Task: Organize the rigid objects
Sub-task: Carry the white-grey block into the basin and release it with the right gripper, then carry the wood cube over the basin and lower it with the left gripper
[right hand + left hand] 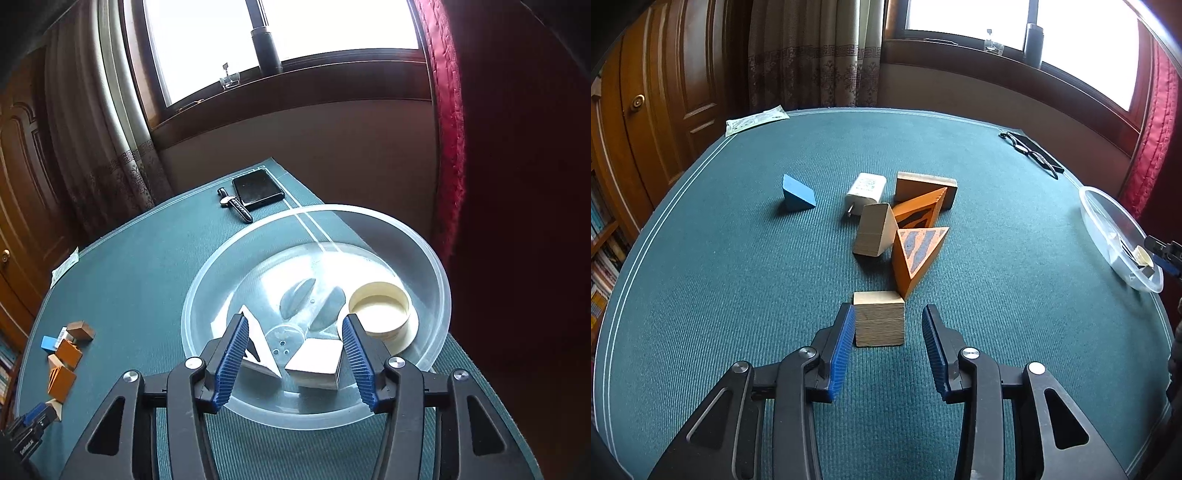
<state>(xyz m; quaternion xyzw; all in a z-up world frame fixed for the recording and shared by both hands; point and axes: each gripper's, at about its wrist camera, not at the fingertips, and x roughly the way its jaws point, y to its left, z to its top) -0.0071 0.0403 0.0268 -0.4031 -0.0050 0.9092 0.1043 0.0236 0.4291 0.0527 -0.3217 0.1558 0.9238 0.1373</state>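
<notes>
your left gripper (888, 325) hangs low over the green textured table mat (701, 295), jaws spread around the plain pale wooden cube (879, 323). the left blue ribbed pad (844, 350) looks to be touching the cube's side or just beside it, while the right pad stands clear with a gap, so nothing is pinched. just beyond the cube, touching its far right corner, stands the orange wooden wedge with a dark striped triangular face (916, 254). beyond that wedge lie a pale wooden slanted block (873, 230), a second orange wedge (918, 212), an orange and brown rectangular wooden block (925, 184) and a white plug-in charger (866, 190). the blue wooden wedge (798, 194) sits apart, left of the charger.

your right gripper (291, 343) hovers over the clear round plastic bowl (436, 273), well right of the cube, jaws spread and holding nothing. below them, inside the bowl, lie a white flat rectangular block (316, 363) and a white triangular piece (258, 339), partly hidden by the left pad. a cream round ring-shaped container (380, 308) rests at the bowl's right side. beyond the bowl, a black phone (256, 188) and a black wristwatch (236, 205) lie near the mat's far corner.
</notes>
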